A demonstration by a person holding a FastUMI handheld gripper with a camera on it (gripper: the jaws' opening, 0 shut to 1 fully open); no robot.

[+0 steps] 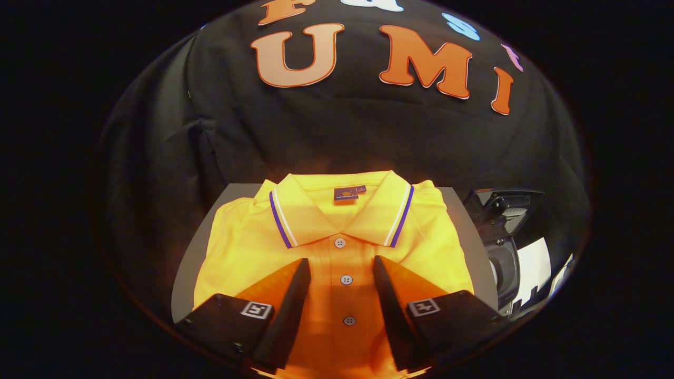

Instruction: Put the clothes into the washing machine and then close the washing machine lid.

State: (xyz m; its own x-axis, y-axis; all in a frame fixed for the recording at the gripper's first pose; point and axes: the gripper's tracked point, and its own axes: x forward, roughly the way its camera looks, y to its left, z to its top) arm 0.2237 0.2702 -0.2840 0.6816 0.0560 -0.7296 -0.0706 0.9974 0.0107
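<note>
Gripper (341, 263) fingers spread wide and holding nothing hover over the placket of the folded yellow polo shirt (247, 247), which lies flat on the grey table (192, 263), likely lining up for a central pinch

Your gripper (341, 262) fingers spread apart over the yellow polo shirt (337, 247), button placket between them, grey table (463, 221) beneath, lower centre of the frame.
</note>
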